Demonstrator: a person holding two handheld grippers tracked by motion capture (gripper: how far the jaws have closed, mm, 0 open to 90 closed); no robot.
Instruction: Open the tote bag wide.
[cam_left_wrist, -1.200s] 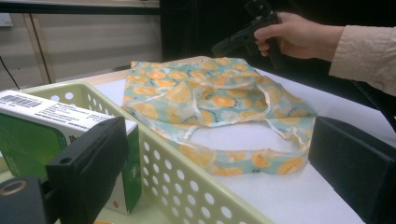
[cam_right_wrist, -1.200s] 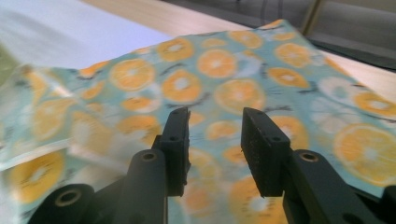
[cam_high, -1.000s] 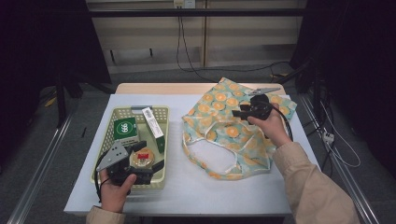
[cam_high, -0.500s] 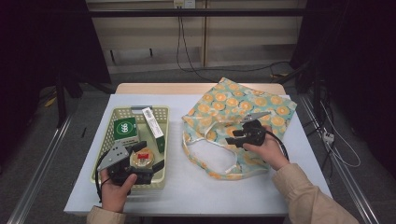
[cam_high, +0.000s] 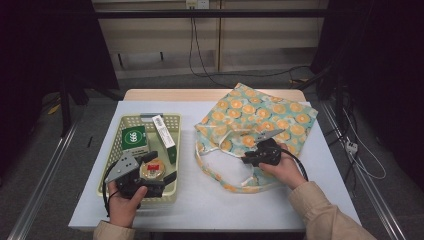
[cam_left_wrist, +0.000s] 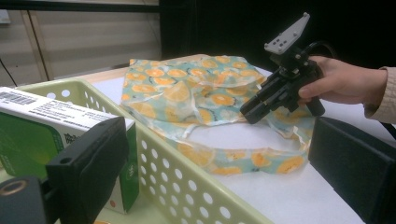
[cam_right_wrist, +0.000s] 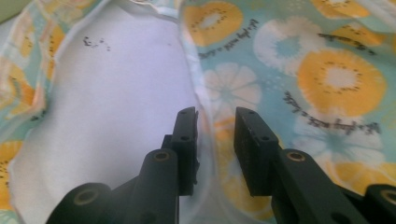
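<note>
At the left of the table, which is covered in white, sits a pale yellow-green perforated basket. It holds a green box with a white emblem on top and, just to that box's right, a long green-and-white carton lying lengthwise with its barcode end toward the far rim. The left gripper rests over the near part of the basket in the person's left hand, its grey three-cornered plate up and its jaws pointing toward the right — in the left gripper view those jaws stand wide apart with nothing pressed between them, one beside the barcoded carton inside the basket wall, the other out over the white table. A small round thing with a red label lies in the basket right by this gripper; what it is cannot be told. To the right, well apart from the basket, a fabric tote bag printed with orange slices on pale teal lies flat, its looped handles trailing toward the near edge. The right gripper, held in the right hand, is down on the near part of the bag — its jaws have just been closing and now stand narrow, with the bag's pale hemmed edge running up between them. In the right gripper view a slim gap shows on either side of that fabric, so whether the pads truly pinch it cannot be told.
</note>
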